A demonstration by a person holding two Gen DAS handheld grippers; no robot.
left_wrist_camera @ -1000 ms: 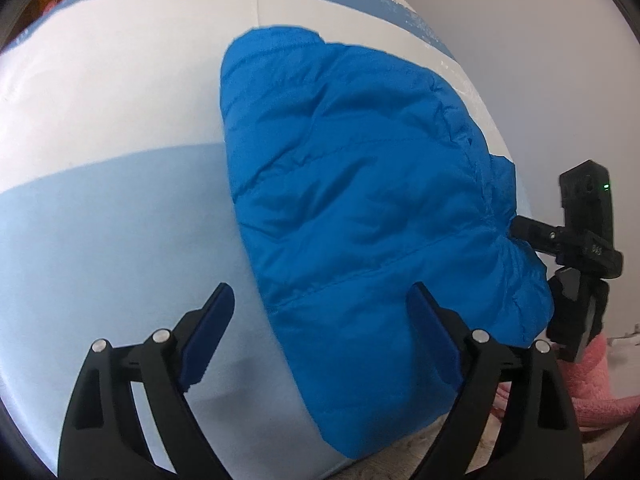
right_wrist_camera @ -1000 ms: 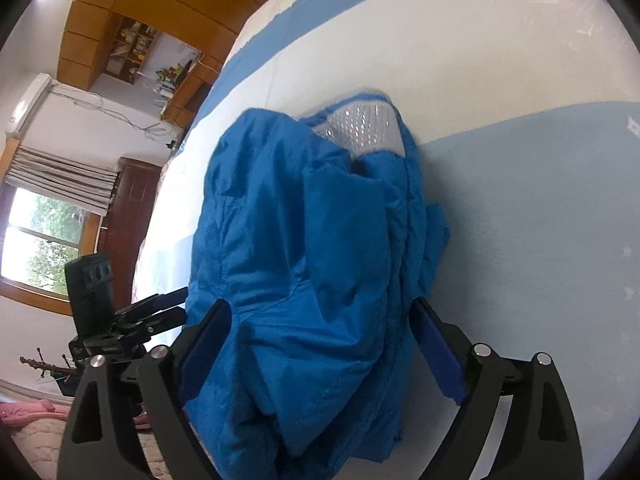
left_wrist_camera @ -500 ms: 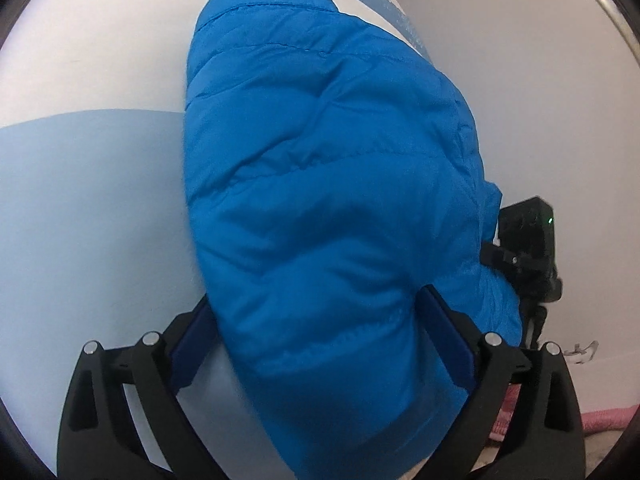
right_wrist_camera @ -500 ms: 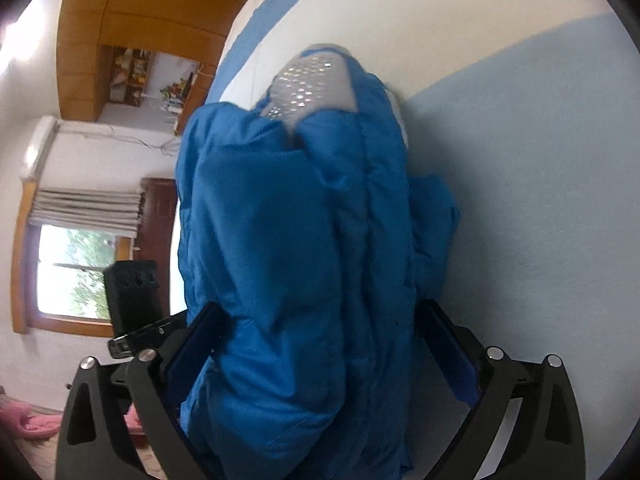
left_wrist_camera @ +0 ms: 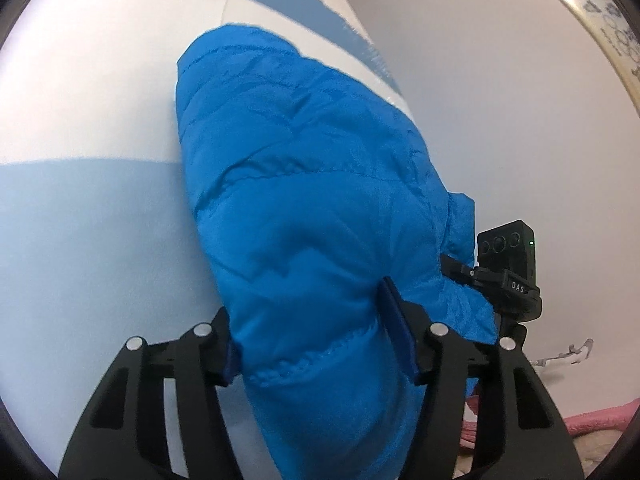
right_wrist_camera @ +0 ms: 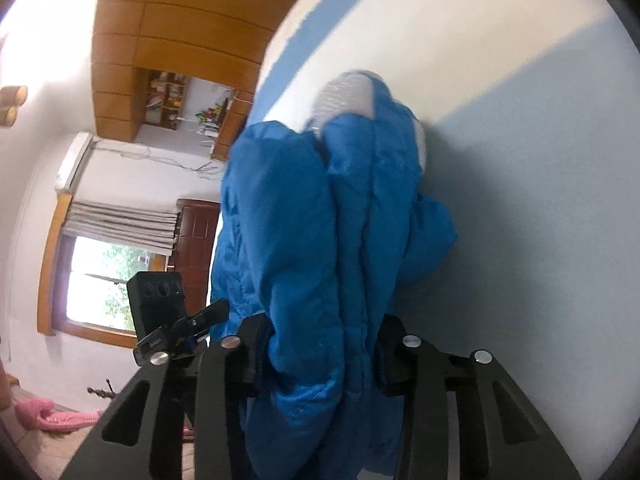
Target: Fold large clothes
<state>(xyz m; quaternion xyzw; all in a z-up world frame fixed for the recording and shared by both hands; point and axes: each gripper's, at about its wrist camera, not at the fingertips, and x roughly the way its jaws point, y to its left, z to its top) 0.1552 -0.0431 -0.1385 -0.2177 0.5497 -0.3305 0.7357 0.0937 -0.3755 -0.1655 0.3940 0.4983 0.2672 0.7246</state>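
A blue quilted jacket (left_wrist_camera: 304, 208) lies bunched on a bed sheet (left_wrist_camera: 88, 216) of pale blue and white bands with a darker blue stripe at the far edge. In the left wrist view the jacket's long axis runs from the near lower edge, where it sits between the fingers, up and away toward the far end of the bed, leaning slightly to the left; its near hem, with a line of stitching, hangs down between the two arms of the tool. The left gripper (left_wrist_camera: 316, 340) has just been closing and its dark blue pads now press into the padded cloth from both sides, partly open around a thick fold. In the right wrist view the jacket (right_wrist_camera: 332, 220) stands as a tall ridge of folds, its far end showing a grey-white lining (right_wrist_camera: 344, 94) that points toward the far side of the sheet (right_wrist_camera: 540, 200). The right gripper (right_wrist_camera: 324, 356) has likewise just been closing and pinches a narrower bunch of the same jacket, its pads sunk into the cloth. Each tool shows in the other's view, just beside the jacket's edge. A pink cloth (right_wrist_camera: 60, 416) lies low at the left, near a window (right_wrist_camera: 108, 280) and a wooden cabinet (right_wrist_camera: 176, 24).
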